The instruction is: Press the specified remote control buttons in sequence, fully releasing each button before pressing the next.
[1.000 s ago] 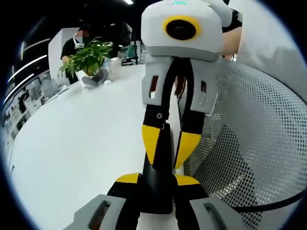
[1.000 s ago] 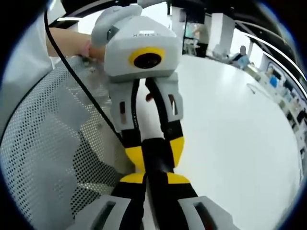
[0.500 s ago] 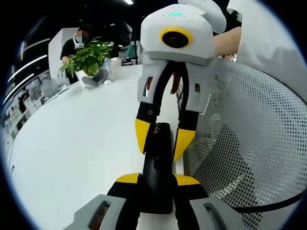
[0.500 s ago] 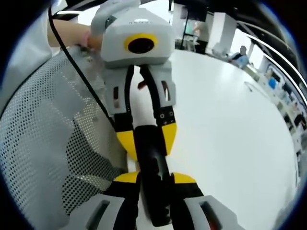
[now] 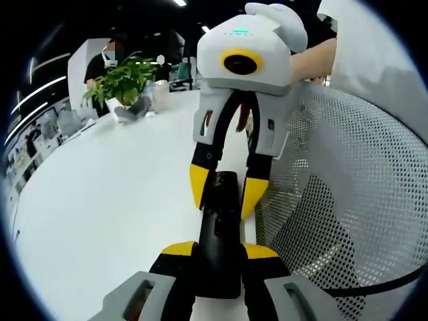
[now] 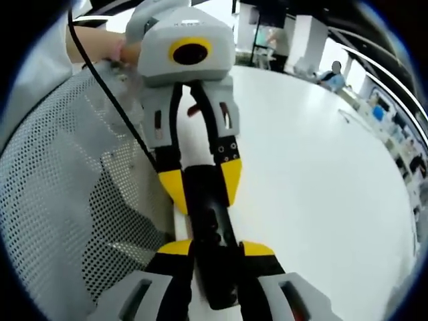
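The remote (image 5: pixel 219 234) is held at each end by the closed left tongs (image 5: pixel 219 251) and right tongs (image 6: pixel 215 249) above the surface (image 5: pixel 114 194), so a free tip seems needed for pressing.

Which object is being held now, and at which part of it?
The black remote control is held at both ends: left claw on one, right claw on the other.

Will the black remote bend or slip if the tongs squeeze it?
Probably neither. The remote looks like a stiff, straight plastic bar, held level between the left tongs and the right tongs. Its smooth glossy sides might slide a little. It seems light.
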